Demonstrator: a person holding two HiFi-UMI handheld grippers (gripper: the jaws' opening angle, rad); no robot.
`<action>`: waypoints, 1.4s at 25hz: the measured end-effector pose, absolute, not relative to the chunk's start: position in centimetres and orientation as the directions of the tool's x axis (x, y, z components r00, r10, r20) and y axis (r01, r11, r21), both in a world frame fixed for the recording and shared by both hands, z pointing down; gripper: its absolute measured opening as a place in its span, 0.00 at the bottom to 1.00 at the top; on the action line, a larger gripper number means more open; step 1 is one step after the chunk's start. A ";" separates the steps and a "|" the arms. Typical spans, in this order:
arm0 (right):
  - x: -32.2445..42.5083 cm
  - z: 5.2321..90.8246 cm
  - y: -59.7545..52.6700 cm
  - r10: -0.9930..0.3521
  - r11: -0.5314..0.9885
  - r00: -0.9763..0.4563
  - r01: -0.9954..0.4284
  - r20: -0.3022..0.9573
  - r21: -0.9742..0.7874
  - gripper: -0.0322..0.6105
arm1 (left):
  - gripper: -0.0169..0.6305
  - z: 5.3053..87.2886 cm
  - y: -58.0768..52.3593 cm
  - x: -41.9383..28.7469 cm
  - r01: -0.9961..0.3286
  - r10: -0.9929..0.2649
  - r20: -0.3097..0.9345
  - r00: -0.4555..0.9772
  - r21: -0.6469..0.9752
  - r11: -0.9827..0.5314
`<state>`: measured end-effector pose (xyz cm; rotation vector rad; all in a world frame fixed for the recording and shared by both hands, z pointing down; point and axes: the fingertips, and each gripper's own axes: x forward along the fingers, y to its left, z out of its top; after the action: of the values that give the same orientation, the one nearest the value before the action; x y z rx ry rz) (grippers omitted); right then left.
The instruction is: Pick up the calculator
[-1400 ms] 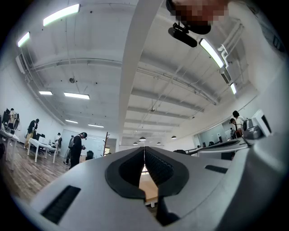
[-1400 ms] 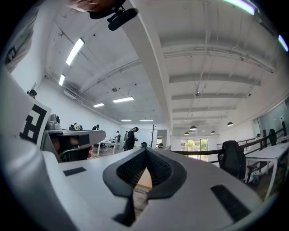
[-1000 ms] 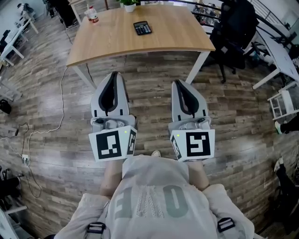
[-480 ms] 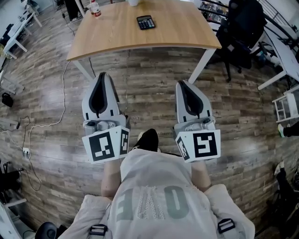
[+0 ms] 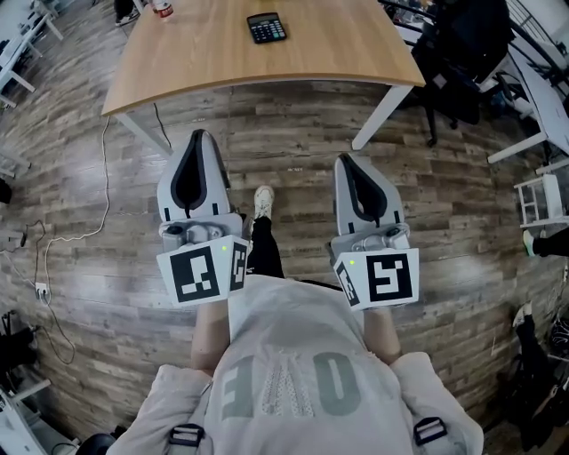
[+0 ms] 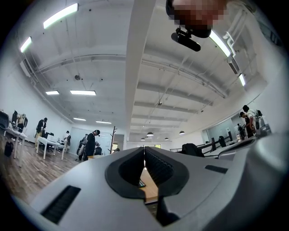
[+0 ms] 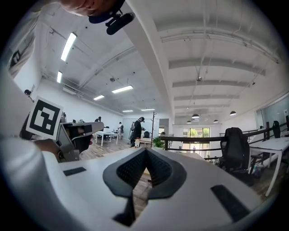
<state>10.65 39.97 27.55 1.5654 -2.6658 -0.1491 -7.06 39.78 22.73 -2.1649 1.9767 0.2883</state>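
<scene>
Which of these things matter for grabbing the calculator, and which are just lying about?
Part of the job:
calculator
table under it
left gripper and right gripper, both shut and empty

Just lying about:
bottle
black chair
floor cable

The calculator (image 5: 267, 27) is black. The desk (image 5: 196, 62) has a pale honey wood-grain top and white legs. The floor (image 5: 293, 142) is streaky grey-brown planks. The left gripper (image 5: 203, 135) and right gripper (image 5: 345, 160) are light grey with black pads. Their 2 marker cubes (image 5: 200, 274) carry black-and-white squares.
</scene>
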 end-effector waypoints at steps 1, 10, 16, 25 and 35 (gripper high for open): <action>10.4 27.6 39.0 -0.872 0.486 -0.489 -0.868 -0.001 0.106 0.08 | 0.04 22.8 38.6 -7.2 -0.996 -0.959 -0.267 0.092 -0.008 -0.094; 6.9 25.8 26.0 -0.863 0.504 -0.505 -0.854 0.022 0.126 0.08 | 0.04 21.8 26.3 -11.0 -0.997 -0.965 -0.251 0.070 0.001 -0.073; 1.6 22.8 15.9 -0.841 0.532 -0.542 -0.825 0.001 0.193 0.08 | 0.04 19.0 16.4 -18.2 -1.000 -0.960 -0.278 -0.005 -0.012 0.009; -2.3 22.2 3.1 -0.847 0.524 -0.532 -0.833 0.003 0.179 0.08 | 0.04 18.3 4.0 -22.7 -1.000 -0.961 -0.276 -0.002 -0.021 0.008; -1.3 23.7 -3.7 -0.885 0.465 -0.461 -0.876 0.059 0.133 0.08 | 0.04 19.9 -3.1 -22.7 -0.999 -0.974 -0.221 0.046 -0.008 -0.046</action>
<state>-1.26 -3.73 23.68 1.5614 -2.5844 -0.1260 -22.65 -3.08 19.91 -2.1505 2.0527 0.2327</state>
